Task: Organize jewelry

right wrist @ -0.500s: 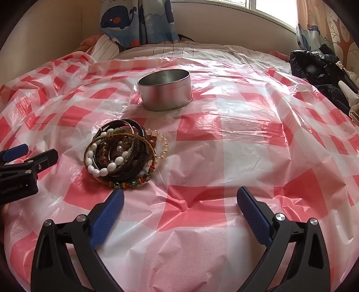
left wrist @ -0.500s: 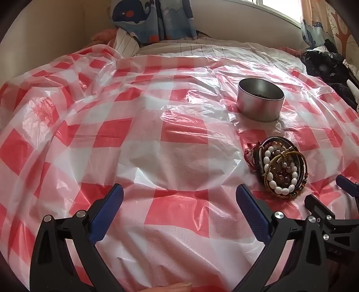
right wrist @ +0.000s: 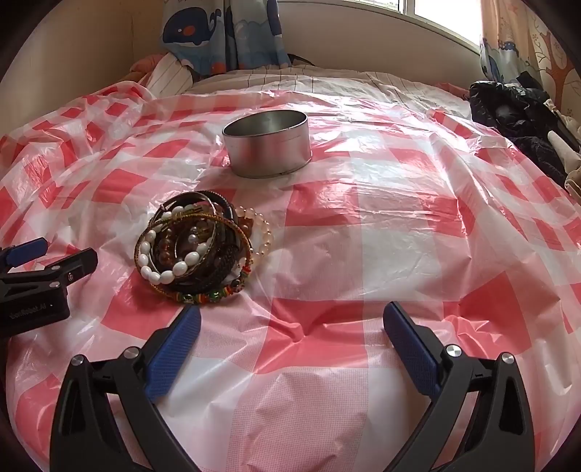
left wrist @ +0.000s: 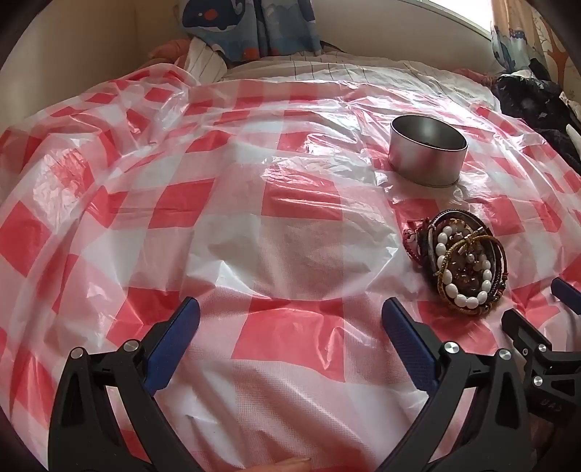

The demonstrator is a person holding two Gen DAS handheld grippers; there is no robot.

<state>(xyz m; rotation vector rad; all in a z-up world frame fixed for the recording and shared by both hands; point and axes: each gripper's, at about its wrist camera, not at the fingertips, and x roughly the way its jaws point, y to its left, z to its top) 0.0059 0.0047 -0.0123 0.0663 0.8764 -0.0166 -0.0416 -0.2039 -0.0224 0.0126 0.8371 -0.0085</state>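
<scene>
A heap of bracelets [left wrist: 461, 267] [right wrist: 198, 247], with white beads, brown beads and dark bangles, lies on the red-and-white checked plastic sheet [left wrist: 297, 337] [right wrist: 399, 225]. Behind it stands a round metal tin [left wrist: 427, 149] [right wrist: 267, 143], open at the top; its inside is in shadow. My left gripper [left wrist: 290, 334] is open over bare sheet, left of the heap. My right gripper [right wrist: 292, 334] is open too, with its left pad just below the heap's near edge. Each gripper shows at the edge of the other's view.
The sheet covers a bed and is wrinkled. Striped bedding [right wrist: 326, 81] and a whale-print curtain [right wrist: 218, 32] lie at the back. Dark clothes [right wrist: 523, 112] pile up at the right edge under the window.
</scene>
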